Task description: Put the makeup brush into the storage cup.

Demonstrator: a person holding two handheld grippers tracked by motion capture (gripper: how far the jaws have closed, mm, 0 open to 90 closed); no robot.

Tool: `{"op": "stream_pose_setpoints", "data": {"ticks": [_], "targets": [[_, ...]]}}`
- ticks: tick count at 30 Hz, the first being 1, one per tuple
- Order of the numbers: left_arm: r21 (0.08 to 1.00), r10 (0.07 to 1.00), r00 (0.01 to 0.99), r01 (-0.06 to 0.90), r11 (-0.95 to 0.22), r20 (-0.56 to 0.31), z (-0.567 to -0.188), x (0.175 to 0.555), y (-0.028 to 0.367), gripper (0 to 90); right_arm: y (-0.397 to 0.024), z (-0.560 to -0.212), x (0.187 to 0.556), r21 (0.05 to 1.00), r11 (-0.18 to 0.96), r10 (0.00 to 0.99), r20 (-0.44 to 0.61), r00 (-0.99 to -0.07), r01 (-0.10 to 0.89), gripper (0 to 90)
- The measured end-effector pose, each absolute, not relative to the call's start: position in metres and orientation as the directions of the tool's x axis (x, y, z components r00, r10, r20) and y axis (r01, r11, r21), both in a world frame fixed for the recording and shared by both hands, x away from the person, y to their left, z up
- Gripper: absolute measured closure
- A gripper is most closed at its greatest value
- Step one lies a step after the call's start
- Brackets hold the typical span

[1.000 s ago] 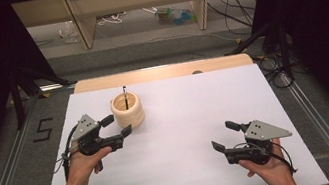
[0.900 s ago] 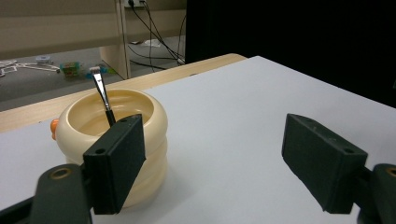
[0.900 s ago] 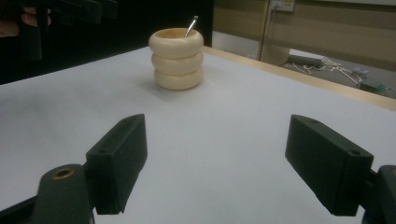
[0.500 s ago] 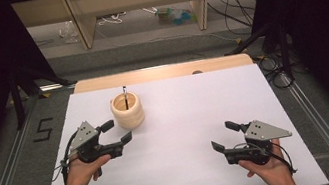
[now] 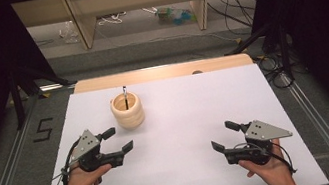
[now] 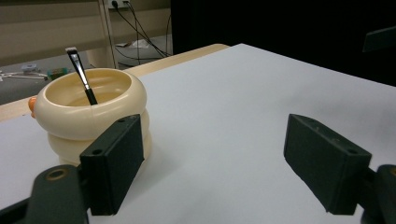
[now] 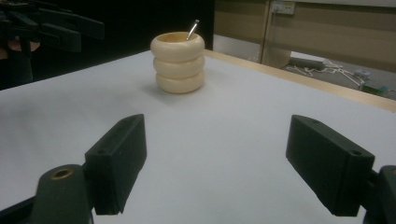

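A cream ringed pot [image 5: 127, 112] stands upright on the white table top [image 5: 182, 120], left of centre and toward the back. A thin dark brush [image 5: 125, 97] leans inside it. The pot [image 6: 91, 112] fills the left of the left gripper view, its brush [image 6: 81, 77] sticking up. From the right gripper view the pot [image 7: 178, 62] sits farther off, at the upper middle. My left gripper [image 5: 117, 140] rests open near the table's front left, short of the pot. My right gripper [image 5: 224, 136] is open at the front right. Both hold nothing.
A wooden strip [image 5: 161, 72] runs along the table's far edge. Metal rails [image 5: 9, 164] flank the table on both sides. Shelving legs and cables [image 5: 159, 14] lie on the floor beyond. The wide white surface between the two grippers is bare.
My left gripper has drawn back from beside the pot toward the front left of the table, still open. The right gripper has stayed put.
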State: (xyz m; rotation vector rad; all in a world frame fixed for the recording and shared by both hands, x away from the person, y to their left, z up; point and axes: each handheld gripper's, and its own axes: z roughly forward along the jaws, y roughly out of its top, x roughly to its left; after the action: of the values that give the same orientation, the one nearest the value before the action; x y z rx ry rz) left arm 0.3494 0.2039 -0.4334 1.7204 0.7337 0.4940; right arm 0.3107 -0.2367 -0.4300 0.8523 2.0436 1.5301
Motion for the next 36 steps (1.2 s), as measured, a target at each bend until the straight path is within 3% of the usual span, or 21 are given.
{"op": "stream_pose_setpoints", "data": {"ticks": [36], "targets": [[0.970,0.688,0.724,0.199,-0.139,-0.050,-0.442,0.329,0.212,19.6,-0.236,-0.433,0.304,0.953,0.188,0.694,0.043,-0.719,0.238,17.8]]}}
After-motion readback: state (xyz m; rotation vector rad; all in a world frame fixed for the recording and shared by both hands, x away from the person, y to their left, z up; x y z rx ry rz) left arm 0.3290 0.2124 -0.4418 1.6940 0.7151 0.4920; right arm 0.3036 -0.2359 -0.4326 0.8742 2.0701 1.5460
